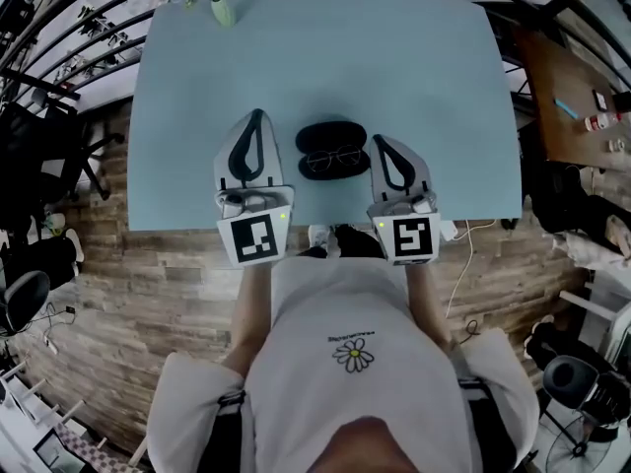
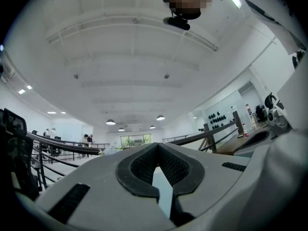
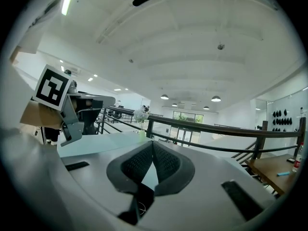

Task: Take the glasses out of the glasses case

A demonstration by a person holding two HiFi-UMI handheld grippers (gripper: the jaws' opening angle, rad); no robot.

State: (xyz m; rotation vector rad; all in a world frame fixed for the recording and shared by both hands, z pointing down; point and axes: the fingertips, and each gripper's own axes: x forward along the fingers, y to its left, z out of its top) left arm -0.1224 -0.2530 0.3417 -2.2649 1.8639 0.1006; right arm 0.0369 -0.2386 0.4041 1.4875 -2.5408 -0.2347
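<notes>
Here, the left gripper (image 1: 258, 116) and the right gripper (image 1: 378, 140) were held over the near edge of a pale blue table (image 1: 414, 77), both with jaws pressed together at the tips and nothing between them. Each gripper's own view showed the same: the left gripper's black ribbed pads (image 2: 144, 165) met at the tip, and so did the right gripper's (image 3: 152, 143).

The open glasses case (image 1: 332, 135) lay on the table between the 2 grippers, just beside each and touched by neither. Both pointed away from the person, roughly level, with the left tip reaching a little farther than the right. A marker cube (image 1: 256, 239) sat at the rear of the left gripper and another (image 1: 412, 236) at the rear of the right, with the person's 2 forearms running back from them.

The case was black and oval, its 2 halves spread flat. A pair of thin-framed glasses (image 1: 332, 161) rested folded in the nearer half.

A small vase of flowers (image 1: 219, 6) stood at the table's far left corner, well apart from the case. Dark railings (image 3: 226, 131) ran beyond the table, a wood-patterned floor (image 1: 168, 264) lay beneath it, and a wooden side table (image 1: 572, 106) stood off to the right.
</notes>
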